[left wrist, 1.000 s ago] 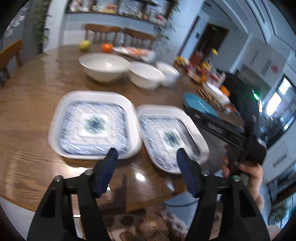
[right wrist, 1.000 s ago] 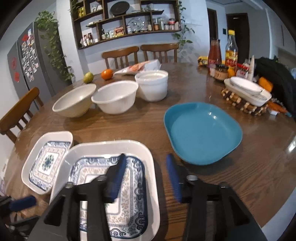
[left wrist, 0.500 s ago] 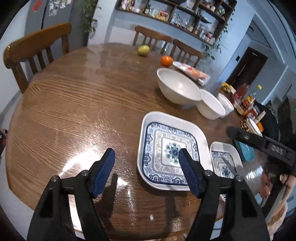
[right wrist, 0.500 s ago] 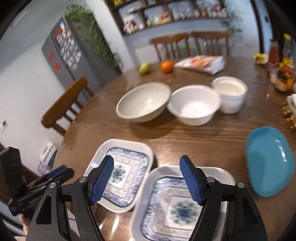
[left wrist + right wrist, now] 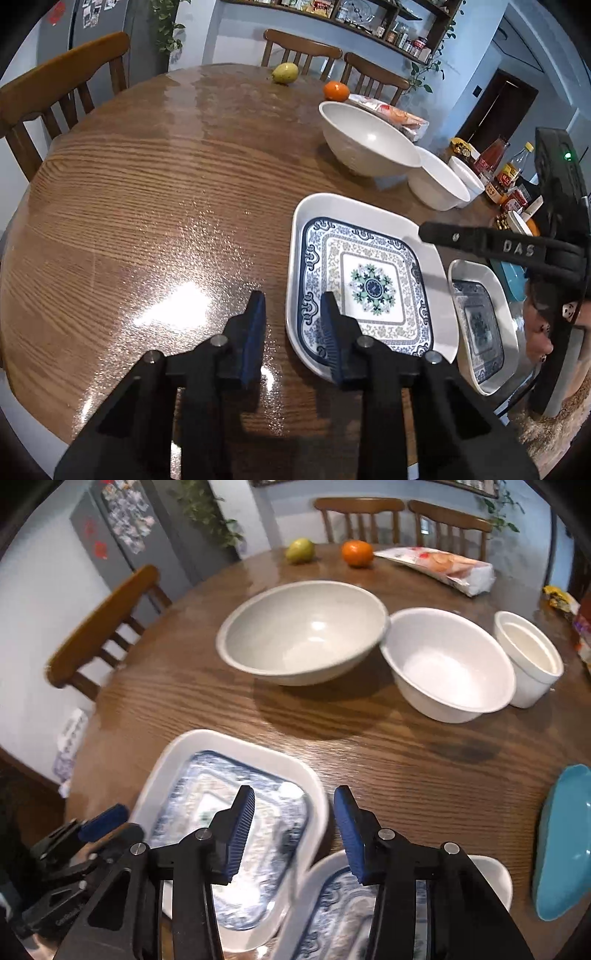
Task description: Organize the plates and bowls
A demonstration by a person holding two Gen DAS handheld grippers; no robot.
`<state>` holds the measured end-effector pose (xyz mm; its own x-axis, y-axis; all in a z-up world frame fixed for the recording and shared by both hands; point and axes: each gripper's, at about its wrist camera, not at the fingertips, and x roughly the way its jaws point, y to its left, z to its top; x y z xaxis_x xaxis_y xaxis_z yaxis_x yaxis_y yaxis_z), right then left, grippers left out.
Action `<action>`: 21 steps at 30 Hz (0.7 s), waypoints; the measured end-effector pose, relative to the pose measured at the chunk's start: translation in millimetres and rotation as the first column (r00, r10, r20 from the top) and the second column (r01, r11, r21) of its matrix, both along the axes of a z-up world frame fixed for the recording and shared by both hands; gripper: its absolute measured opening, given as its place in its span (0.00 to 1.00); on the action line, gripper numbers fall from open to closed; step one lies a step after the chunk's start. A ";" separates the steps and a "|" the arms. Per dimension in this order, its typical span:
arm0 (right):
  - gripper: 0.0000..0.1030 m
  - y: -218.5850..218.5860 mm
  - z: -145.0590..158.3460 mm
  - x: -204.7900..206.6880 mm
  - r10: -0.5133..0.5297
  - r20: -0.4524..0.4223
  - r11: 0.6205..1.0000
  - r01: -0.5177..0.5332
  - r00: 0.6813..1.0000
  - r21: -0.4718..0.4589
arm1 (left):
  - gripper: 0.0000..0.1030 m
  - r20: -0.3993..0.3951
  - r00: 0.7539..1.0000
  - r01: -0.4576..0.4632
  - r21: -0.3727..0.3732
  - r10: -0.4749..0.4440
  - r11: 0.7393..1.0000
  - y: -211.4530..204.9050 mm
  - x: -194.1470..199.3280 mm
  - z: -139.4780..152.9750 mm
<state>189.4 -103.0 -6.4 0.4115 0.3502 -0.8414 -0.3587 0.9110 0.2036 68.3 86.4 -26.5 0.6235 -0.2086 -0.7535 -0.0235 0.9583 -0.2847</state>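
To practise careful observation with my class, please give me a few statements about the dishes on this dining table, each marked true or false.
1. The biggest bowl stands right beside a smaller bowl. True.
2. The orange lies inside the biggest bowl. False: it sits on the table behind that bowl.
3. The large patterned plate is stacked on the small patterned plate. False: they lie side by side.
4. A blue plate lies on the table. True.
5. Both bowls are empty. True.
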 end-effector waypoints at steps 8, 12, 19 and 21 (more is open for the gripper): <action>0.29 3.5 -11.9 4.3 0.020 -0.033 1.000 -0.020 0.999 -0.019 | 0.27 -0.011 1.000 0.007 -0.019 -0.008 1.000 -1.0 4.6 -3.5; 0.27 9.7 -18.9 2.5 0.039 -0.033 0.999 -0.039 0.999 -0.022 | 0.28 -0.013 1.000 0.022 -0.026 -0.022 0.999 -6.1 4.6 -3.0; 0.27 13.1 -18.9 3.4 0.001 -0.020 1.000 0.000 1.000 0.006 | 0.27 -0.033 0.999 -0.030 -0.010 0.030 0.999 -5.7 1.9 -1.0; 0.27 12.9 -17.6 4.8 -0.004 -0.026 1.000 0.005 1.000 0.030 | 0.27 -0.026 0.999 -0.035 -0.009 0.035 0.999 -4.5 0.6 1.9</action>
